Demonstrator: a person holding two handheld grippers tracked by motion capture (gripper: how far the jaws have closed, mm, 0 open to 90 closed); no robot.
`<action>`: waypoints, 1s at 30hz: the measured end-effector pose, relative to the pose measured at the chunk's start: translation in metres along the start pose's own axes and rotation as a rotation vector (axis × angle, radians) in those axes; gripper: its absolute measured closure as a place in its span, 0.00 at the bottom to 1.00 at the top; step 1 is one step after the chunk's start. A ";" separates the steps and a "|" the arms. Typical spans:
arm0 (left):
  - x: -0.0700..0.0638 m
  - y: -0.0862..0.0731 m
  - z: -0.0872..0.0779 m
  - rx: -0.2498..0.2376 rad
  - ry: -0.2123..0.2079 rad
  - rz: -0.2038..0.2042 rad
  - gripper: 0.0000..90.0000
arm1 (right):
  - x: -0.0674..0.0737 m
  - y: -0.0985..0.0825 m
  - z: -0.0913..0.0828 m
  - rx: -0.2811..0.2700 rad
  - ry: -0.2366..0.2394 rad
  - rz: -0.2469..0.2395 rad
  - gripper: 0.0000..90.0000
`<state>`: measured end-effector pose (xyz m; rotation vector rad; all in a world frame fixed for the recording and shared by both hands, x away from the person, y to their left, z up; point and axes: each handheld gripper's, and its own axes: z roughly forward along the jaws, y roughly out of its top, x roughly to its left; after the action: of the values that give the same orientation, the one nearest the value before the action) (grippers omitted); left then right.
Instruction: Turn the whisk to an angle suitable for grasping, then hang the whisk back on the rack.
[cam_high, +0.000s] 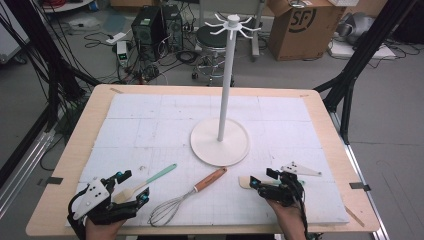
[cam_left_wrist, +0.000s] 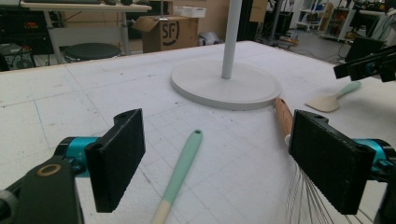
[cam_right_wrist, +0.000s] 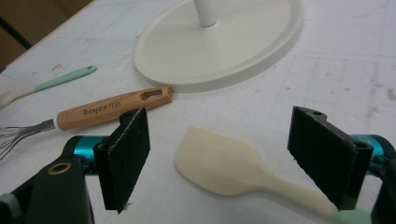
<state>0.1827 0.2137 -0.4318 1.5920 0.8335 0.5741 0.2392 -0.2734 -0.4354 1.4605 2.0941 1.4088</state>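
A white utensil stand rises from a round base at mid-table. A whisk with a wooden handle lies in front of it. Left of the whisk lies a mint-handled spatula; my left gripper is open, its jaws on either side of that spatula's handle without touching it. At the front right a second spatula rests flat on the board. My right gripper is open, and this spatula's cream head lies between the jaws with neither pad on it.
A white gridded board covers the wooden table. The stand's hooks spread out high above the board. Beyond the table's far edge stand a stool, computer cases and a cardboard box.
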 end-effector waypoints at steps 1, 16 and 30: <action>0.000 0.000 0.000 0.002 0.000 0.002 0.21 | -0.002 -0.001 -0.004 -0.005 0.001 0.004 0.23; -0.027 0.026 0.020 0.008 -0.124 0.031 0.20 | -0.003 -0.010 -0.036 -0.035 0.037 -0.020 0.24; -0.041 0.055 0.067 0.171 -0.263 0.025 0.21 | -0.016 -0.011 -0.041 -0.060 0.020 0.019 0.24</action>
<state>0.2190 0.1371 -0.3877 1.7902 0.6791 0.3074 0.2138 -0.3111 -0.4284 1.4535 2.0369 1.4862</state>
